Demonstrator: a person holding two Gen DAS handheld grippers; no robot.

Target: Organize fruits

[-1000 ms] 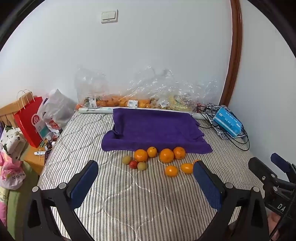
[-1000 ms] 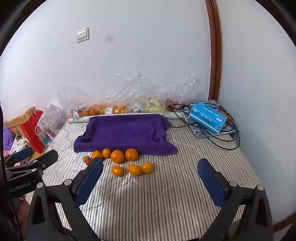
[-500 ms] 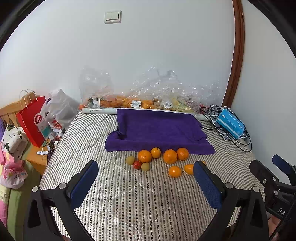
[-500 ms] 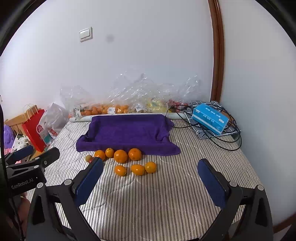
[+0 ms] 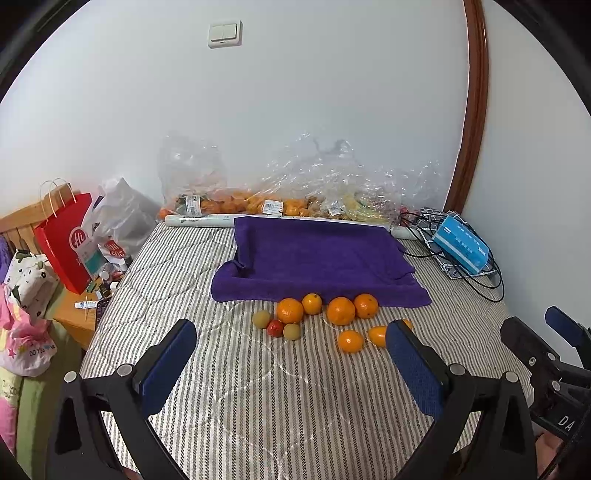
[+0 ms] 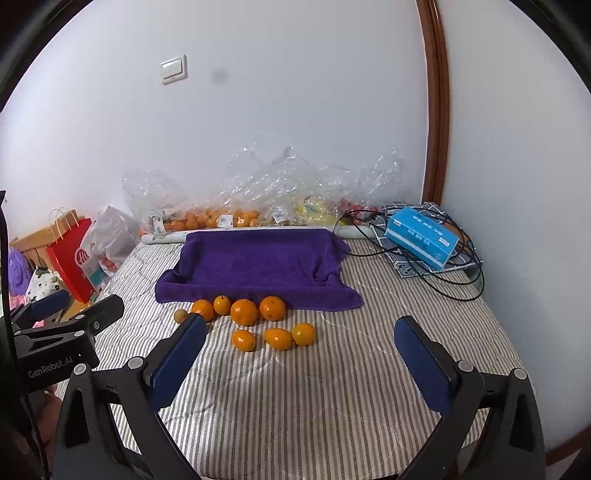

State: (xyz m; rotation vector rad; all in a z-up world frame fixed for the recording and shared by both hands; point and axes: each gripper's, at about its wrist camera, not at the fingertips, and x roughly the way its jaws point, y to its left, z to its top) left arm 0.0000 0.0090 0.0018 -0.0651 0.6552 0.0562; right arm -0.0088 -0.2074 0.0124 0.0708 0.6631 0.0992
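Oranges (image 5: 340, 311) loose on bed, just before empty towel-lined tray (image 5: 317, 254)

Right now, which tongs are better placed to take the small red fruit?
Left, probably. The small red fruit sits nearly centred ahead of the open left tongs; in the right wrist view, the right tongs, also open, point further right and hide it.

A plain white wall (image 5: 314, 92) carries a white two-rocker light switch (image 5: 224, 34). A curved dark brown wooden door frame (image 5: 474, 110) rises at the right corner. A bed with a grey-and-white striped quilted mattress (image 5: 258, 406) fills the room, beside what may be a light wooden bedside cabinet (image 5: 72, 321).
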